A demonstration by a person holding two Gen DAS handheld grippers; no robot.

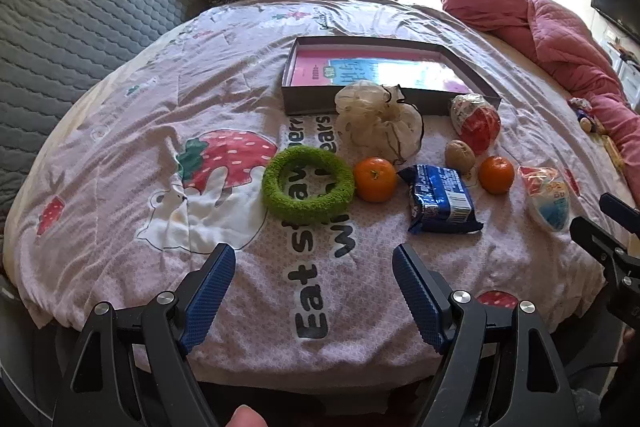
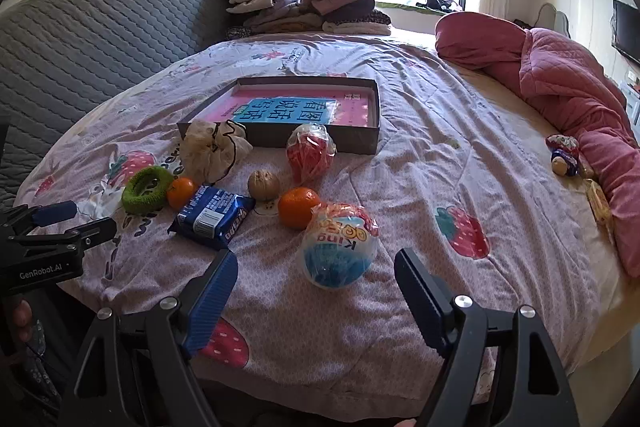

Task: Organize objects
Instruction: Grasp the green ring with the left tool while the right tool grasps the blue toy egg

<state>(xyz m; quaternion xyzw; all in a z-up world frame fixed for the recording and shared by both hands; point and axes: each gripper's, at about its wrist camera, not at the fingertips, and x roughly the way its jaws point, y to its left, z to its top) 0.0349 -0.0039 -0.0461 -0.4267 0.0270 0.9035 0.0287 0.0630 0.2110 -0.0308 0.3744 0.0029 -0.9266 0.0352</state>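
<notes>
Two spread, empty grippers hover at the near edge of a bed strewn with small things in front of a shallow box.

On the strawberry-print pink bedspread, from left to right, lie a fuzzy green ring, a cream mesh drawstring pouch behind it, an orange mandarin just beside the ring, a dark-blue foil snack packet, a brown walnut, a second mandarin, a red plastic-wrapped egg toy near the box, and a blue-and-white wrapped egg toy. The shallow grey cardboard box with a pink and blue booklet inside sits behind them. The left gripper has its blue-padded jaws wide apart, holding nothing, short of the ring. The right gripper is equally wide, holding nothing, with the blue-and-white egg between its fingertips but untouched.
</notes>
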